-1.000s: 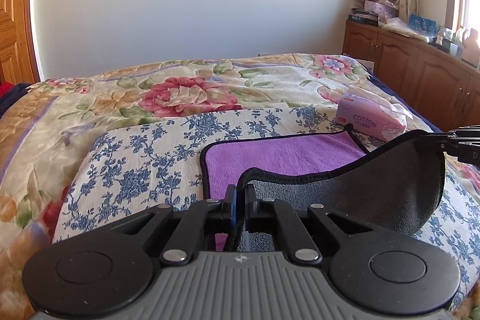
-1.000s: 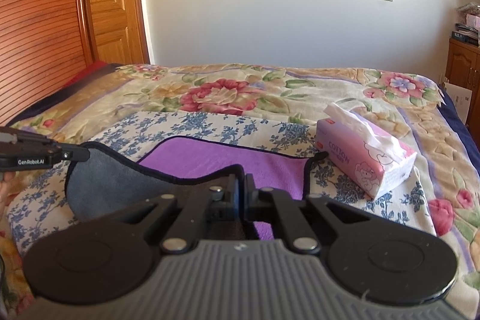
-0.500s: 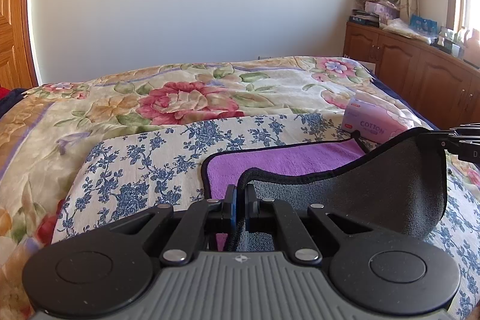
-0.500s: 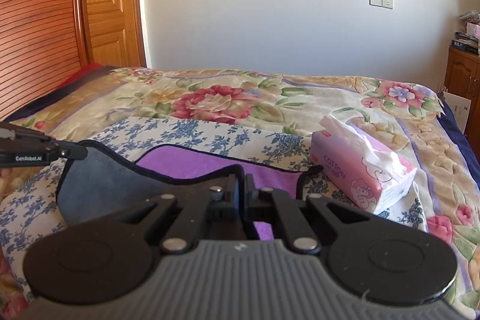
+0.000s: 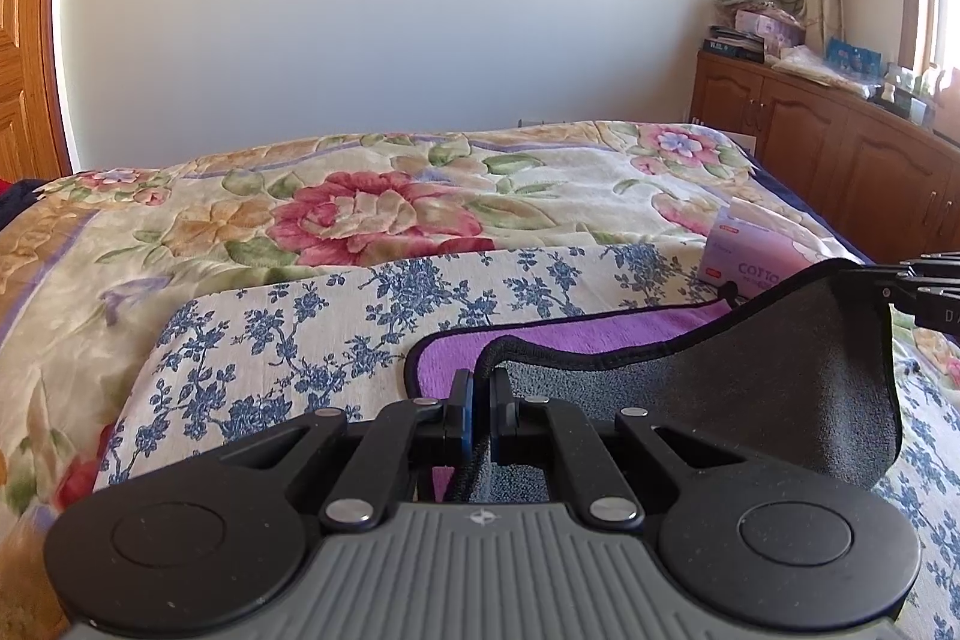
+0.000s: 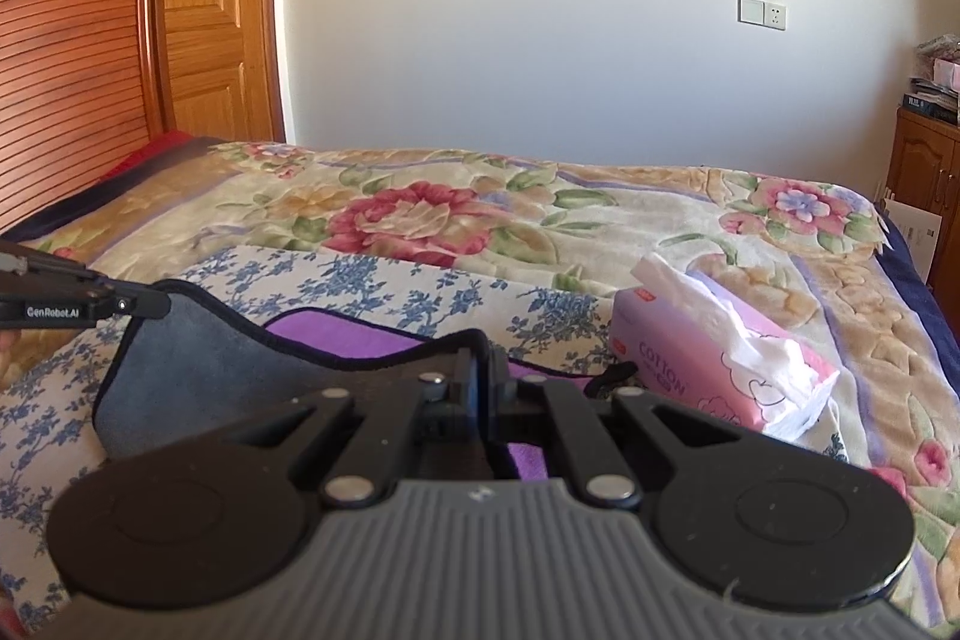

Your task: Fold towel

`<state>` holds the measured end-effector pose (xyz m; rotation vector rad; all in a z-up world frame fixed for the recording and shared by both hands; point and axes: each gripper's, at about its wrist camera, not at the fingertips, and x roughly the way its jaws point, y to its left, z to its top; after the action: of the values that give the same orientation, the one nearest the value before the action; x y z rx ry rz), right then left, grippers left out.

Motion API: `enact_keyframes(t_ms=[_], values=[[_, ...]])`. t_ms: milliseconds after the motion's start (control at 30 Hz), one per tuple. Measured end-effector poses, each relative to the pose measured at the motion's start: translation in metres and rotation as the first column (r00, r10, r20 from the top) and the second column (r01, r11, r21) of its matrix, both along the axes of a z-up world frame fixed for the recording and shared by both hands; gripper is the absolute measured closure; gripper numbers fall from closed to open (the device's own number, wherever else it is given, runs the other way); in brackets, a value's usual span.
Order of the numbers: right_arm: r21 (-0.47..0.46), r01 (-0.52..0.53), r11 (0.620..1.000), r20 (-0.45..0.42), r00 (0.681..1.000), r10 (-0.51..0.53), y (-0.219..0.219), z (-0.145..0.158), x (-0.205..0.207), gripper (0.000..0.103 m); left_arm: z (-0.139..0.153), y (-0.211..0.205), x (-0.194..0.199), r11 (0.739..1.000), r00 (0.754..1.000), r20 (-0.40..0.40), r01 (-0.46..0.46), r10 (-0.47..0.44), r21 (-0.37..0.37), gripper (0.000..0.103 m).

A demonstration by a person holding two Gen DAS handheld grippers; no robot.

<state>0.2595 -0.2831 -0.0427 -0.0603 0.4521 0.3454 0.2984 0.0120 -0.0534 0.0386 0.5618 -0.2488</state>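
The towel (image 5: 750, 400) is purple on one face and grey on the other, with a black hem. It lies on a blue-flowered cloth (image 5: 300, 340) on the bed. Its near edge is lifted and turned over, so the grey side faces me. My left gripper (image 5: 480, 388) is shut on the near left corner. My right gripper (image 6: 485, 370) is shut on the near right corner. The purple face (image 6: 336, 334) shows behind the lifted edge. Each gripper's fingertips show at the edge of the other's view, the right gripper (image 5: 900, 280) and the left gripper (image 6: 144, 305).
A pink tissue pack (image 6: 720, 370) stands on the bed just right of the towel, also in the left wrist view (image 5: 756, 256). A floral quilt (image 5: 390, 214) covers the bed. A wooden cabinet (image 5: 840, 148) stands at the right, a wooden door (image 6: 210, 10) at the left.
Both grippers have carried the lifted near edge of the towel forward over the purple face. Less purple shows than before. The tissue pack looks closer.
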Motion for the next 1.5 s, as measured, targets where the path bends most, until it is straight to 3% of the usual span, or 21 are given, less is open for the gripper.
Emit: enact_keyframes(t_ms=[1067, 1500], values=[[0.012, 0.040, 0.999, 0.035, 0.999, -0.040, -0.008, -0.015, 0.054, 0.099, -0.006, -0.018, 0.060, 0.999, 0.999, 0.024, -0.039, 0.038, 0.008, 0.097], [0.013, 0.082, 0.997, -0.049, 0.996, -0.081, -0.012, -0.050, 0.078, 0.099, -0.038, -0.017, 0.092, 0.997, 0.996, -0.051, -0.072, 0.073, 0.033, 0.097]])
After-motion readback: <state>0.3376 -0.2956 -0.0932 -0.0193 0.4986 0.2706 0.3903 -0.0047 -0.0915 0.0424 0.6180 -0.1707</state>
